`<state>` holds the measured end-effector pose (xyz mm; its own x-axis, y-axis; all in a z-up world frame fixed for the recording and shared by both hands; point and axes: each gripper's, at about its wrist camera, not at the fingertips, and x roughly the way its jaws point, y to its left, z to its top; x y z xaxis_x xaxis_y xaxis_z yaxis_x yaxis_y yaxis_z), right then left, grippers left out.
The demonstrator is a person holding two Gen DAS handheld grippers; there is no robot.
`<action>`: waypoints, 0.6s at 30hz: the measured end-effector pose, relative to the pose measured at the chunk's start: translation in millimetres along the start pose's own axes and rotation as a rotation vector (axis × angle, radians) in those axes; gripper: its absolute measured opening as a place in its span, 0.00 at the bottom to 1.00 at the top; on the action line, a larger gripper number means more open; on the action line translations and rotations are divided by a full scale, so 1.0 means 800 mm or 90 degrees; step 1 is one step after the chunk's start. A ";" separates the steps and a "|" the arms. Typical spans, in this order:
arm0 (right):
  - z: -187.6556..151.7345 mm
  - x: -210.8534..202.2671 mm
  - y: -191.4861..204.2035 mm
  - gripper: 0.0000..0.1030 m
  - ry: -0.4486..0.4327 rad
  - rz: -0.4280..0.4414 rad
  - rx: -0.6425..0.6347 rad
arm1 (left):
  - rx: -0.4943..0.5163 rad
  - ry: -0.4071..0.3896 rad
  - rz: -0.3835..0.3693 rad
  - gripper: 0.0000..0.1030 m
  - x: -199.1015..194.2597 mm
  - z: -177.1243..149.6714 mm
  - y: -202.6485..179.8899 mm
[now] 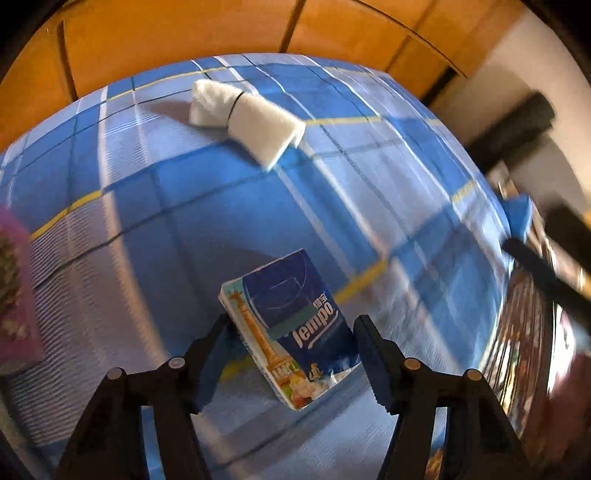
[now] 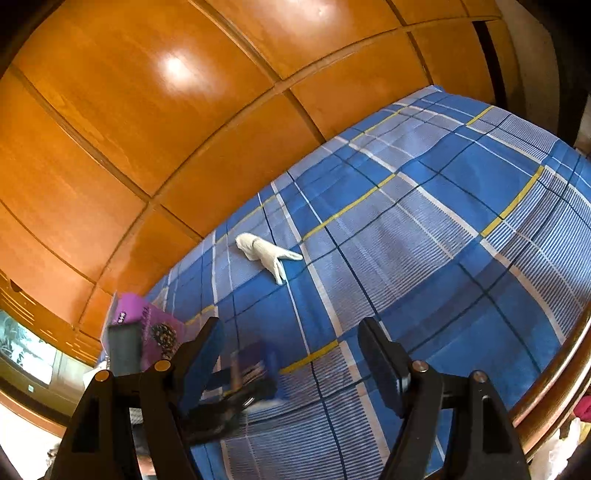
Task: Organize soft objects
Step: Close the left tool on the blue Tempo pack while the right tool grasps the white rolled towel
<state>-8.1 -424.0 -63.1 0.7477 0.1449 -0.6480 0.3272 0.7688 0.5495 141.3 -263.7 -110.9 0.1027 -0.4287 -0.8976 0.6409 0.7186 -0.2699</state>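
Through the left wrist camera, my left gripper points steeply down at a blue plaid bedsheet, a woven cloth crossed by white, yellow and dark lines. A tissue pack in glossy blue wrap sits between the blue-padded fingers, tilted, reading "Tempo" in white with a tower drawn along one edge. The left pad touches its corner; the right pad stands just clear, so the fingers are apart around it, not clamped. At eleven o'clock, well beyond, lies a fluffy white rolled towel cinched by a thin dark band. A purple box pokes in at nine o'clock. Orange wooden panels fill the top.

Through the right wrist camera, my right gripper hangs with fingers wide apart over the sheet, nothing between them. The towel shows at eleven o'clock, the purple box at nine, its print too blurred to read. The left gripper blurs low at eight o'clock.
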 end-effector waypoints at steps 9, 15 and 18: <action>0.012 0.050 0.066 0.73 0.107 -0.059 -0.171 | 0.004 -0.031 0.021 0.64 -0.043 -0.077 0.044; 0.041 0.127 0.121 0.73 0.120 -0.130 -0.331 | -0.015 -0.064 0.018 0.63 -0.051 -0.100 0.052; 0.057 0.177 0.135 0.72 0.125 -0.180 -0.386 | -0.019 -0.073 0.018 0.63 -0.050 -0.104 0.052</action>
<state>159.9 -348.6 -71.5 0.5449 -0.0459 -0.8373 0.0712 0.9974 -0.0084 100.5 -170.6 -115.0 0.2083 -0.4664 -0.8597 0.6140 0.7466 -0.2563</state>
